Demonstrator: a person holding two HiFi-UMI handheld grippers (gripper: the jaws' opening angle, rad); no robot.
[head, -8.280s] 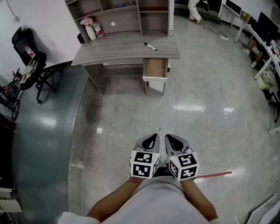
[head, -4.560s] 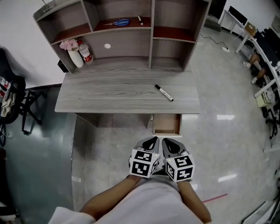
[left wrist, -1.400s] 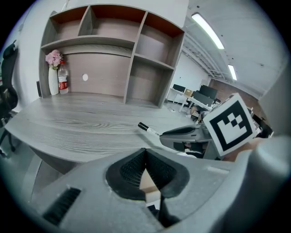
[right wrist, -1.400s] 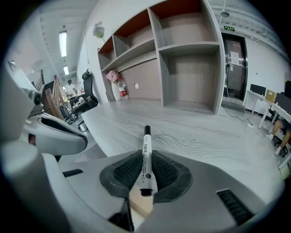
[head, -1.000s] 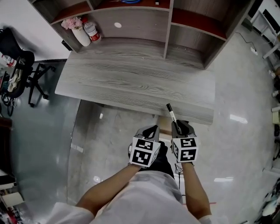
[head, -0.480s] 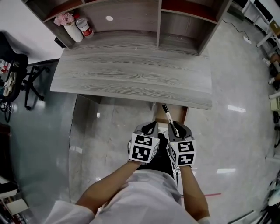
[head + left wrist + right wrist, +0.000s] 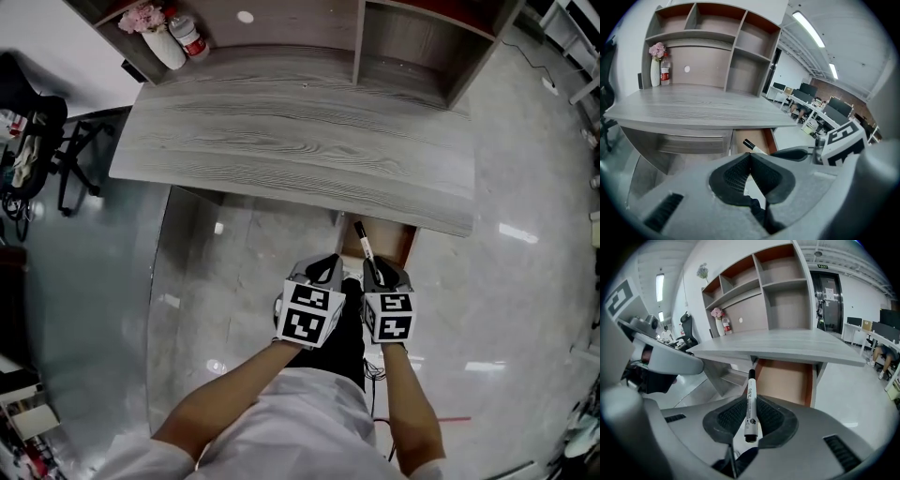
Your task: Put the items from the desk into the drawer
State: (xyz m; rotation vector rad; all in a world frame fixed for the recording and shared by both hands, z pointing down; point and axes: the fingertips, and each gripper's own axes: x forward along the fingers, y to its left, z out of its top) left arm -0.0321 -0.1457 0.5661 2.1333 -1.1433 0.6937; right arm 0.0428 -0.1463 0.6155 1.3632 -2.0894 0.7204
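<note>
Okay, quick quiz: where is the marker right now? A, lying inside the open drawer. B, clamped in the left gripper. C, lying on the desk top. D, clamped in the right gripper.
D: the right gripper view shows the marker pinched between the pads of the right gripper, its cap pointing toward the open drawer but not in it.

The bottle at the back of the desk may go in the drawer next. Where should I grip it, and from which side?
Grip the bottle round its straight middle, coming in level from the front and slightly right. It stands upright, with the vase close on its left and the back panel behind it, so those sides look cramped.
</note>
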